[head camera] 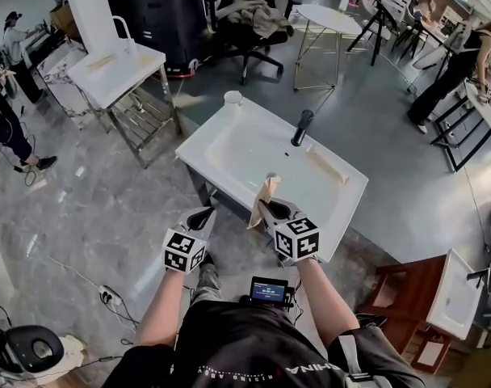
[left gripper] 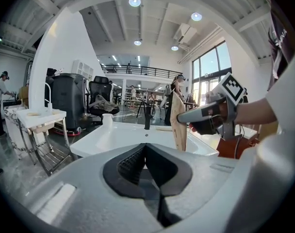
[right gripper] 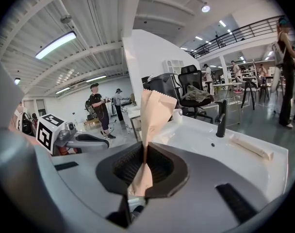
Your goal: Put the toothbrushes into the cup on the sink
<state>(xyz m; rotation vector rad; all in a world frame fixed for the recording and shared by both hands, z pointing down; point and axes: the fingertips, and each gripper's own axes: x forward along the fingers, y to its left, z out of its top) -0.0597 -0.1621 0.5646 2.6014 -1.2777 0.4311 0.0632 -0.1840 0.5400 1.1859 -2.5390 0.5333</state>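
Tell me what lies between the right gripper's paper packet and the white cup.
Between paper packet and cup, only the sink's bare basin, seen in the head view; the black faucet stands off to the right.

White rectangular sink (head camera: 229, 156) lying open
A black upright tap (head camera: 302, 128) is standing on its back rim, well apart from the small white cup (head camera: 232, 98) sitting at its far corner.

- On the person's dark shirt (head camera: 229, 338) we read white capitals ending in "HINA", upside down in the head view; smaller print beside them is too blurred.
- The small screen (head camera: 269, 289) shows figures too small for us.
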